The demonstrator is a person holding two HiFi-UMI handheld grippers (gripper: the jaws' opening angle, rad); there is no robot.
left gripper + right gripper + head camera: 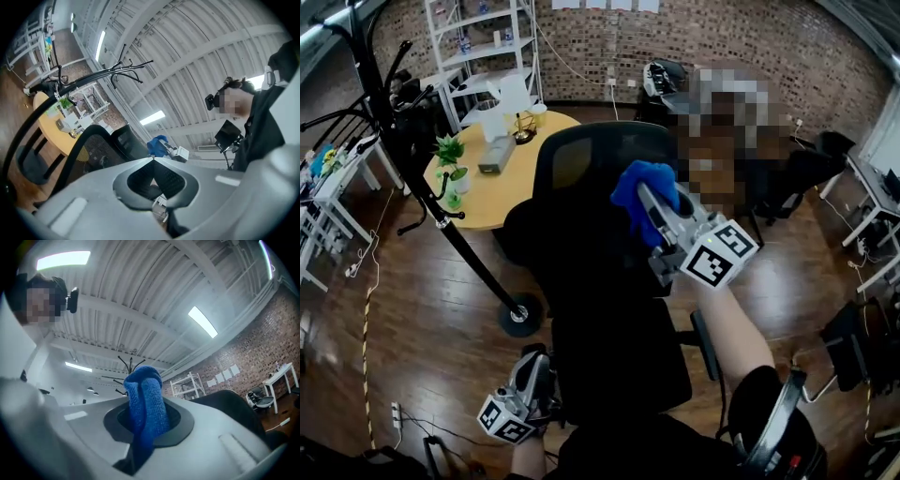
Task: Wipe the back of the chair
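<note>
A black office chair with a mesh back stands just in front of me, its back facing me. My right gripper is shut on a bunched blue cloth, held at the right side of the chair back near its top. In the right gripper view the blue cloth sticks up between the jaws, and the chair's dark back lies to the right. My left gripper hangs low beside the seat's left edge. Its jaws meet at the tips with nothing between them, and the chair back rises beyond.
A black coat rack leans left of the chair, its round base on the wood floor. A round yellow table with a potted plant stands behind. A person sits behind the chair at the right. White shelving lines the brick wall.
</note>
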